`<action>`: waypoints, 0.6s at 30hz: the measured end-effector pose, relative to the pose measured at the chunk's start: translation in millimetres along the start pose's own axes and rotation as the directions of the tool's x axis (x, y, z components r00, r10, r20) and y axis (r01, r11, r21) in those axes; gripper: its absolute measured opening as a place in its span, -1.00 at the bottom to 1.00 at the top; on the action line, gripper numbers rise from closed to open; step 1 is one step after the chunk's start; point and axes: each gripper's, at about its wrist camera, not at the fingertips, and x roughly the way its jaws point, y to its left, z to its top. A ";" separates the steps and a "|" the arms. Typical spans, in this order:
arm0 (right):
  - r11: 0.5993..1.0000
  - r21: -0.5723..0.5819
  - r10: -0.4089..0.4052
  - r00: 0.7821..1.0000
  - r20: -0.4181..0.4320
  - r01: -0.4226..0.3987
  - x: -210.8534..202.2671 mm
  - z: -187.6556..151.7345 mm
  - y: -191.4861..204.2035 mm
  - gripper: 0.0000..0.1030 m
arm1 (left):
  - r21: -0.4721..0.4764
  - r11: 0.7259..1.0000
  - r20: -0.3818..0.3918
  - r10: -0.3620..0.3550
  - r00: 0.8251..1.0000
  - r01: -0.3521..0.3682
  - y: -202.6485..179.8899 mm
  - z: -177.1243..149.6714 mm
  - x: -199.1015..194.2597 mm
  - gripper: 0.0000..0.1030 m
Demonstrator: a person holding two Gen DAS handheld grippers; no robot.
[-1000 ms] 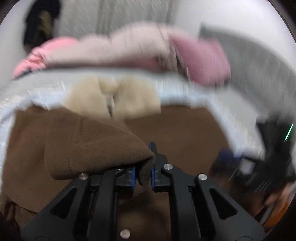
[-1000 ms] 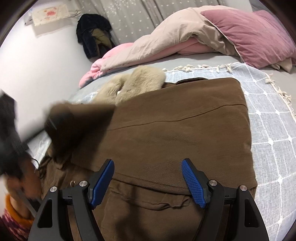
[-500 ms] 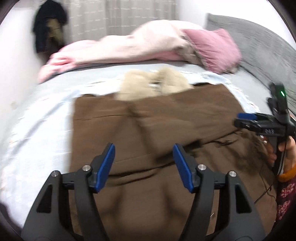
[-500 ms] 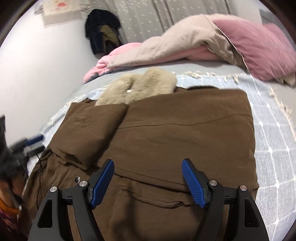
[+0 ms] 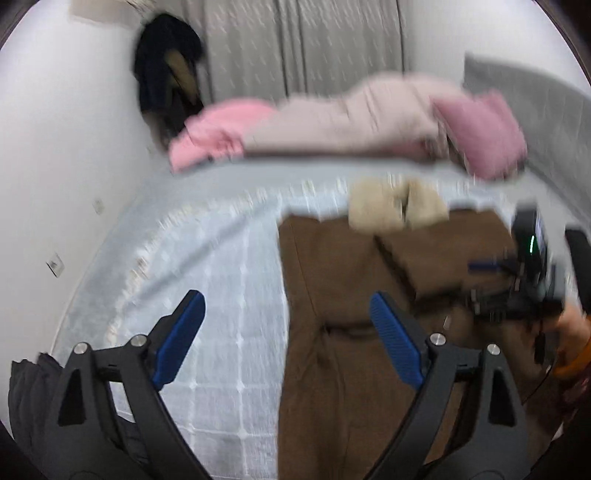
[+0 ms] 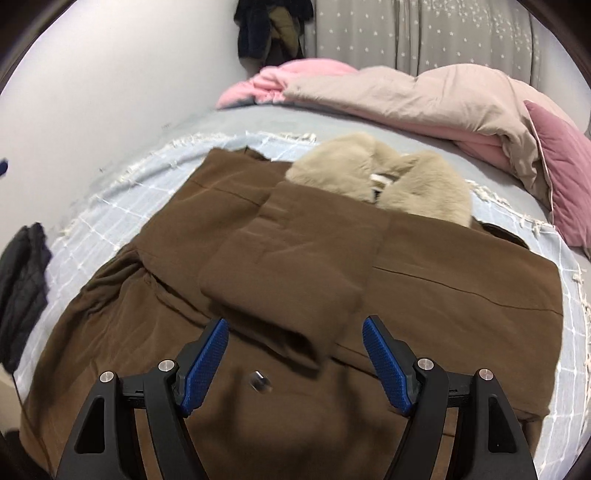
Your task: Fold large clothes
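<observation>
A large brown coat [image 6: 443, 288] with a beige fur collar [image 6: 417, 184] lies flat on the bed. One sleeve [image 6: 295, 266] is folded over its front. My right gripper [image 6: 295, 328] is open and empty, just above the sleeve's cuff. My left gripper [image 5: 286, 306] is open and empty, over the coat's left edge [image 5: 332, 332] and the blue checked blanket [image 5: 221, 295]. The right gripper also shows in the left wrist view [image 5: 517, 273], held by a hand at the coat's right side.
A pink and beige duvet [image 6: 406, 96] and a mauve pillow [image 6: 565, 170] lie at the back of the bed. A dark garment [image 6: 22, 291] lies at the bed's left edge. Dark clothes [image 6: 273, 26] hang on the wall by the curtain.
My left gripper let go of the sleeve, opened and swung left to the coat's left edge. My right gripper moved left over the folded sleeve.
</observation>
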 end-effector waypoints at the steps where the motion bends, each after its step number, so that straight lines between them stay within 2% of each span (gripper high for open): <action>1: 1.000 0.006 0.006 1.000 -0.003 -0.006 5.5 5.0 5.5 0.48 | -0.001 1.000 -0.034 -0.003 0.999 0.003 -2.4 -3.2 16.0 0.77; 2: 1.000 0.015 0.016 1.000 -0.006 -0.016 12.9 12.0 12.1 0.48 | -0.007 1.000 -0.082 -0.008 0.997 0.008 -5.9 -10.6 44.5 0.77; 4: 1.000 0.014 0.003 1.000 -0.018 -0.003 27.5 23.3 23.8 0.48 | -0.002 1.000 -0.113 0.002 0.994 -0.002 -11.0 -23.1 75.4 0.77; 6: 0.999 -0.034 -0.034 0.998 -0.052 0.032 46.7 29.2 37.6 0.48 | 0.028 1.000 -0.154 0.014 0.988 -0.010 -19.5 -36.3 113.0 0.77; 8: 0.990 -0.101 -0.104 0.992 -0.075 0.097 67.8 29.9 45.7 0.45 | 0.037 0.999 -0.198 0.017 0.980 -0.009 -23.9 -45.1 140.0 0.77; 10: 0.977 -0.142 -0.168 0.984 -0.063 0.158 78.8 26.3 43.7 0.12 | 0.013 1.000 -0.240 0.016 0.971 -0.013 -22.1 -49.3 155.5 0.63; 12: 0.987 -0.113 -0.122 0.991 -0.052 0.115 75.0 27.0 31.3 -0.64 | -0.046 0.999 -0.256 -0.019 0.966 0.007 -16.3 -51.2 165.8 0.62; 13: 0.993 -0.066 -0.099 0.994 -0.041 0.096 67.2 27.8 20.5 -0.80 | -0.067 0.998 -0.247 -0.030 0.969 0.014 -13.9 -51.2 165.7 0.62; 16: 0.987 0.116 -0.117 0.993 0.026 0.114 30.9 25.4 -34.1 -0.81 | -0.111 0.994 -0.210 -0.037 0.977 0.014 -2.6 -49.2 159.0 0.50; 18: 0.963 0.221 -0.166 0.986 0.033 0.155 14.9 18.7 -72.9 -0.79 | -0.142 0.989 -0.210 -0.059 0.976 0.029 6.8 -49.8 160.4 0.45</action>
